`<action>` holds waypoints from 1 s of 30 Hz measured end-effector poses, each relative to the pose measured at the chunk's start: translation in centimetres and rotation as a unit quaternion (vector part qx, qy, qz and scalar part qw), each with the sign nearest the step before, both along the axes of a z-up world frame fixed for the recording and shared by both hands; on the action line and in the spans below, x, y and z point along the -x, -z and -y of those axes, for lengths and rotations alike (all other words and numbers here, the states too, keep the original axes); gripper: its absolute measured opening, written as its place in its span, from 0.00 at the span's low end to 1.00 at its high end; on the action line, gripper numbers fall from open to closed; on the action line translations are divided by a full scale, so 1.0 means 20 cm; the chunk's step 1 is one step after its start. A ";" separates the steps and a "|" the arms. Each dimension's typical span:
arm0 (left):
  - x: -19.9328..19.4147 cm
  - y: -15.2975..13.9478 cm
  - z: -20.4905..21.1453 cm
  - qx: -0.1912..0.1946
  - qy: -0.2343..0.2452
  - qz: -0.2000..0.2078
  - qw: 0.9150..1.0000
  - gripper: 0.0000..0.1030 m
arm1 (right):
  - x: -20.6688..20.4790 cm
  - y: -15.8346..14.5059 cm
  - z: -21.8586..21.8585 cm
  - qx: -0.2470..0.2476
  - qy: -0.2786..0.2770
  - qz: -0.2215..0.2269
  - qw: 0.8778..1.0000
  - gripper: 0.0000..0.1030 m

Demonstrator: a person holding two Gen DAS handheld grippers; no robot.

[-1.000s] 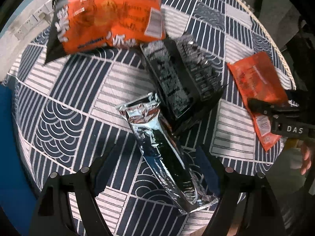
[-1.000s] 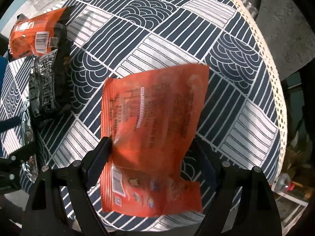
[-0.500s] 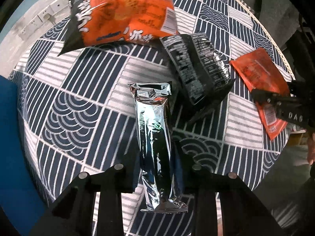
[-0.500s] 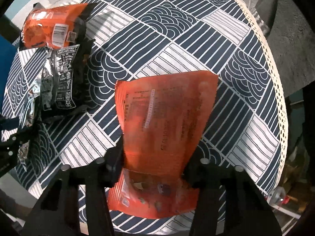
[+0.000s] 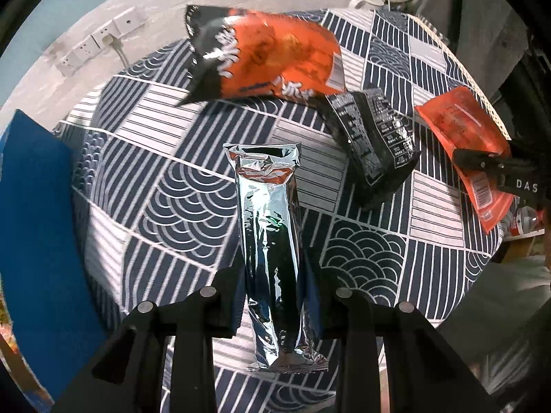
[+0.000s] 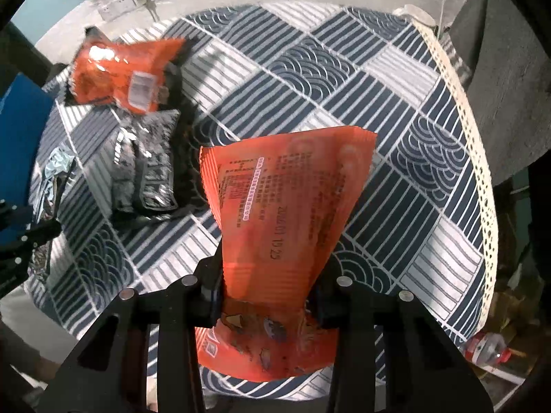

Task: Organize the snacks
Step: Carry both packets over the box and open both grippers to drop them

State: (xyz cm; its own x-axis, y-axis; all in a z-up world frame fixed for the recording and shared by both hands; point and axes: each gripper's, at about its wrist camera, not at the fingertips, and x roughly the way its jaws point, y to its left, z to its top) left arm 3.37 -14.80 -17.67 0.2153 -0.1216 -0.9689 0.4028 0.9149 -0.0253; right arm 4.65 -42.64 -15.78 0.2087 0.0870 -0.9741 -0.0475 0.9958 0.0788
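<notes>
My left gripper [image 5: 273, 285] is shut on a long silver foil pack [image 5: 268, 227] and holds it above the patterned tablecloth [image 5: 172, 186]. My right gripper [image 6: 265, 292] is shut on a flat orange pouch [image 6: 286, 213], lifted off the cloth; the pouch also shows in the left wrist view [image 5: 461, 130]. A large orange and black chip bag [image 5: 265, 58] lies at the far side, with a black snack bag [image 5: 375, 141] beside it. Both show in the right wrist view, the chip bag [image 6: 120, 72] and the black bag [image 6: 144, 168].
A blue box or panel [image 5: 38, 223] stands at the table's left edge. Wall sockets [image 5: 100, 41] are behind the table. The lace-trimmed table edge [image 6: 482, 179] runs down the right. A plastic bottle [image 6: 489, 347] lies on the floor.
Both grippers have closed on their packs and lifted them. The silver pack has swung upright between the left fingers. The orange pouch has risen and creased at the right fingers.
</notes>
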 end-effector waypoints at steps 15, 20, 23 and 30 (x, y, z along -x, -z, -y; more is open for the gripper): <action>0.03 -0.32 -0.15 -0.009 0.004 0.077 0.997 0.30 | 0.04 -0.32 -0.38 -0.016 -0.035 0.056 0.998 0.36; 0.04 -0.42 -0.21 -0.014 0.006 0.106 0.994 0.30 | 0.04 -0.39 -0.47 -0.021 -0.050 0.073 0.996 0.36; 0.05 -0.47 -0.25 -0.014 0.000 0.116 0.993 0.30 | 0.04 -0.44 -0.54 -0.024 -0.059 0.082 0.995 0.36; 0.06 -0.57 -0.38 -0.019 -0.015 0.143 0.989 0.30 | 0.03 -0.57 -0.69 -0.035 -0.081 0.099 0.991 0.36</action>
State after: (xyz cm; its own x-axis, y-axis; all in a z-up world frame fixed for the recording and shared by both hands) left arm 2.21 -7.24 -6.33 0.4843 -0.0767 -0.8715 0.3621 0.9244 0.1199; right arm 4.05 -28.79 -4.47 0.3722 0.2008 -0.9062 -0.2279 0.9662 0.1205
